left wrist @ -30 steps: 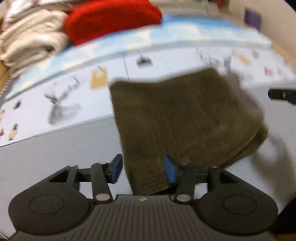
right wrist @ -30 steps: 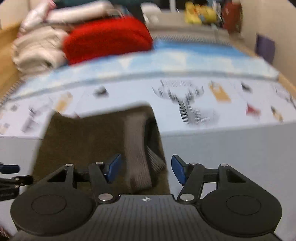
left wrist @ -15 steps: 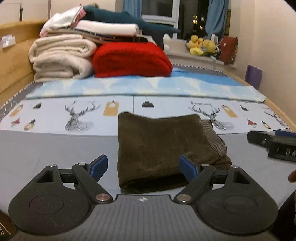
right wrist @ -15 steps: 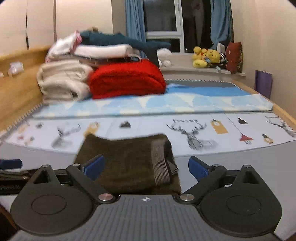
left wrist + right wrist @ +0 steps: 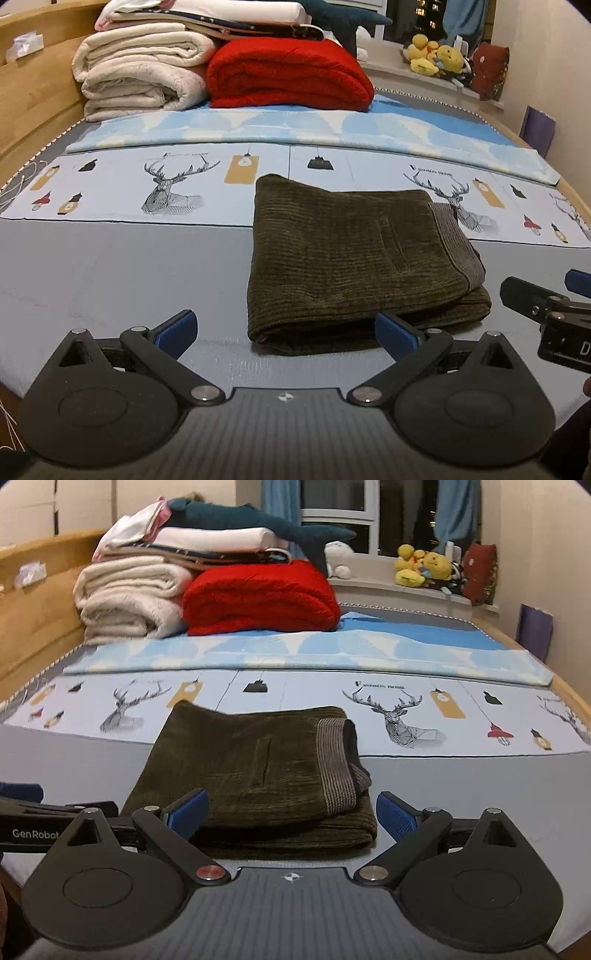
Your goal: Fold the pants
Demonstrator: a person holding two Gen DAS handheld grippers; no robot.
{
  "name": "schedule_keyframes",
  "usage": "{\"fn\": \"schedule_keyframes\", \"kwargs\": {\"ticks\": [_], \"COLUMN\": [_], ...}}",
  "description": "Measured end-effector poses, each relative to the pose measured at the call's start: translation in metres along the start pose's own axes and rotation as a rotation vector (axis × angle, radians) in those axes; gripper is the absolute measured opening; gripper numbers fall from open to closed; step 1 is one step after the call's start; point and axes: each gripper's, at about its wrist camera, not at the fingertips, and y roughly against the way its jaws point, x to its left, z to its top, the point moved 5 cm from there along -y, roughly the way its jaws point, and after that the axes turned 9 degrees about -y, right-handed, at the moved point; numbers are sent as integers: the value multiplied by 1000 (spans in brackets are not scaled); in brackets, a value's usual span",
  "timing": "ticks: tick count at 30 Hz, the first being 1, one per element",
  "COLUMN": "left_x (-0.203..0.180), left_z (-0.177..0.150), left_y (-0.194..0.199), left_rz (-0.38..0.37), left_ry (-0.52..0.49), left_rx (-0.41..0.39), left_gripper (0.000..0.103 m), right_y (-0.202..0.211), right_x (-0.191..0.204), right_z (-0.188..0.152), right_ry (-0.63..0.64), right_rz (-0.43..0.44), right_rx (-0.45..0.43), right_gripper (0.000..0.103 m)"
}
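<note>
Pants (image 5: 354, 258) lie folded into a compact rectangle on the bed (image 5: 110, 280), straddling the line between the grey sheet and the deer-print cover (image 5: 173, 184). Fabric is dark olive corduroy; the ribbed waistband (image 5: 334, 764) runs along the right edge of the stack, and a slit pocket shows on the top layer in the right wrist view. Left gripper (image 5: 286, 332): jaws spread wide, nothing between the blue pads (image 5: 175, 330), held just short of the near edge of the pants with no contact. Right gripper (image 5: 291, 814): jaws likewise spread wide, empty, near edge of the pants sitting between the pads (image 5: 395, 818) in that view, contact not apparent. In the left wrist view the right gripper enters at 3 o'clock, just beside the right side of the pants; in the right wrist view the left gripper body, marked GenRobot, enters at 9 o'clock. Background at 12 o'clock: red blanket (image 5: 288, 74) beside a cream blanket stack (image 5: 140, 81) with more folded linens on top, against a wooden headboard (image 5: 33, 88). Yellow plush toys (image 5: 421, 566) sit on the window sill at 1 o'clock.
</note>
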Motion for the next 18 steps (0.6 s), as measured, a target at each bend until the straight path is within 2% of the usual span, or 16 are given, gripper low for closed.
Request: {"fn": "schedule_keyframes", "kwargs": {"ticks": [9, 18], "left_x": [1, -4], "left_z": [0, -1], "left_y": [-7, -10], "left_rz": [-2, -9], "left_ry": [9, -9], "left_rx": [15, 23], "left_gripper": [102, 102], "right_y": [-16, -16], "right_x": [2, 0], "right_z": [-3, -2], "right_ry": [-5, -3], "right_rz": [-10, -2], "right_rx": [50, 56], "right_gripper": [97, 97]}}
